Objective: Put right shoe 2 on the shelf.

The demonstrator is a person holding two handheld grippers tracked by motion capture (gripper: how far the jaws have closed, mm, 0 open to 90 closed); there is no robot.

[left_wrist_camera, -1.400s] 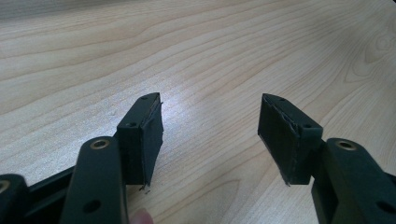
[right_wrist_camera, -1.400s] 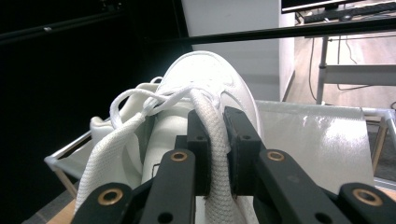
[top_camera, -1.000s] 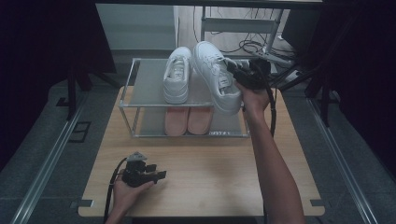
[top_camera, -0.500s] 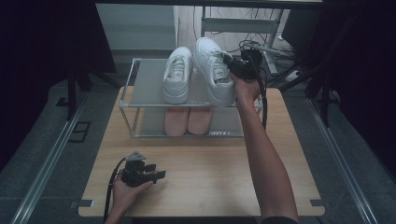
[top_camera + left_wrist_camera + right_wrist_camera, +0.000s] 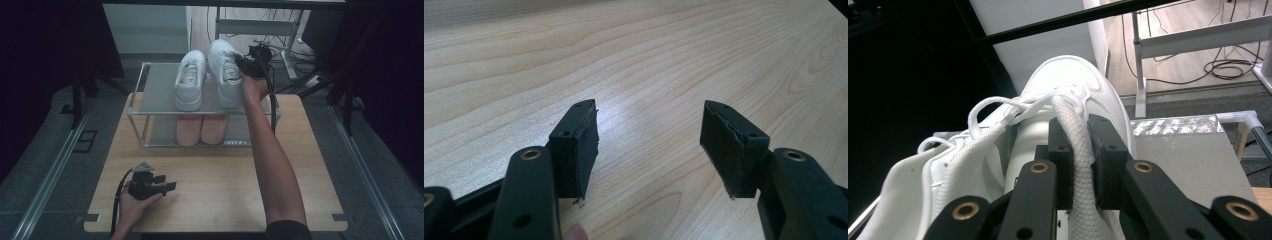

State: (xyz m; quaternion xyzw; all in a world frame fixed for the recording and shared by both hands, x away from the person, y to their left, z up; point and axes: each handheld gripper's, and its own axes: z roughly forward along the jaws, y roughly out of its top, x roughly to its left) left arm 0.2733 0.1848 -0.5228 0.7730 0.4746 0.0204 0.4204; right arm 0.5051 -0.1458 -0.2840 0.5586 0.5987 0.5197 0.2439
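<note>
Tabletop (image 5: pixel 215 200): light wood, carrying a two-level shoe rack along its far edge; the near half is bare apart from the left hand and its tool.
Shoe rack (image 5: pixel 137 107): metal frame with grey shelves, set against the far edge of the tabletop, nearer the left corner than the right.
White sneakers: a pair on the top shelf, toes pointing away from the person; the left white sneaker (image 5: pixel 190 85) lies flat, and the right white sneaker (image 5: pixel 225 75) sits beside it toward the shelf's right end.
Pink shoes (image 5: pixel 202 129): a pair on the lower shelf, side by side under the white pair (mostly hidden by the top shelf).
Right gripper (image 5: pixel 1078 150): at the right white sneaker's opening, over the rack's far right corner; its fingers (image 5: pixel 1060 145) are clamped on the shoe's padded collar, with laces looped just ahead.
Left gripper (image 5: pixel 649 135): held low in the left hand (image 5: pixel 132 207) near the tabletop's near left corner; its fingers (image 5: pixel 576 140) stand wide apart with nothing between them, bare wood beyond.
</note>
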